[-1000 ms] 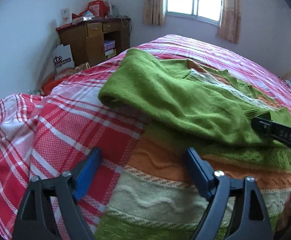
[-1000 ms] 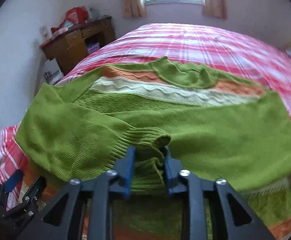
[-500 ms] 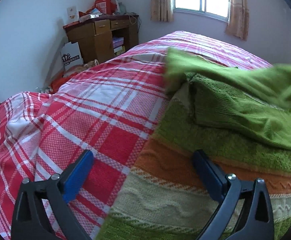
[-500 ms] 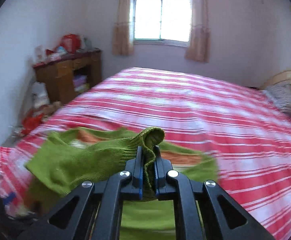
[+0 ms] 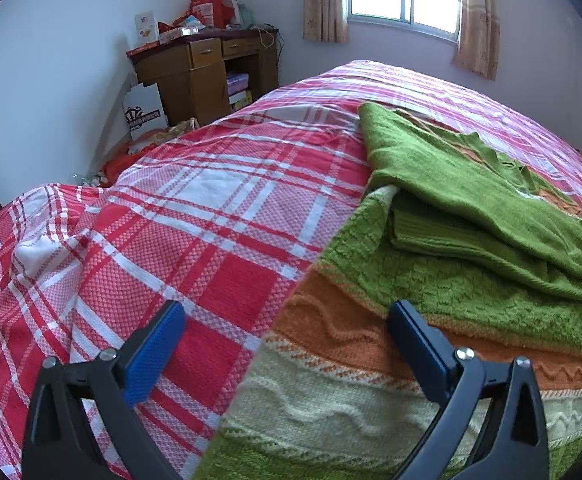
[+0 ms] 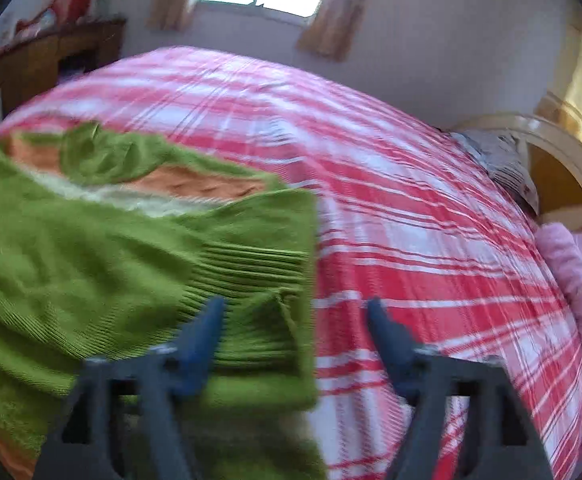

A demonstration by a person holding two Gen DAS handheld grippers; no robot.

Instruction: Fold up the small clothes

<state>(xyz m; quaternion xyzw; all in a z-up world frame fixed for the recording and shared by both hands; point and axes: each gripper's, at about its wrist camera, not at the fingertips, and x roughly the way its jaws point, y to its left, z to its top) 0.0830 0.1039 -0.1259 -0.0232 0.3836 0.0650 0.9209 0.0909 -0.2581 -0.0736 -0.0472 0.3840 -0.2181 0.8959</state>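
One sweater (image 5: pixel 471 240), one bed (image 5: pixel 211 220), two tongs (image 5: pixel 287 344).

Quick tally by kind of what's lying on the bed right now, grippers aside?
Sweaters: 1, green with orange and cream stripes, sleeves folded over its body
Pillows: 1, grey patterned, by the headboard
Pink fuzzy items: 1, at the bed's right edge, kind unclear
Total: 3, all on the red plaid bedspread

a wooden desk (image 5: pixel 207 76) is standing by the wall beyond the bed's (image 5: pixel 219 216) far-left corner, clutter piling on top.
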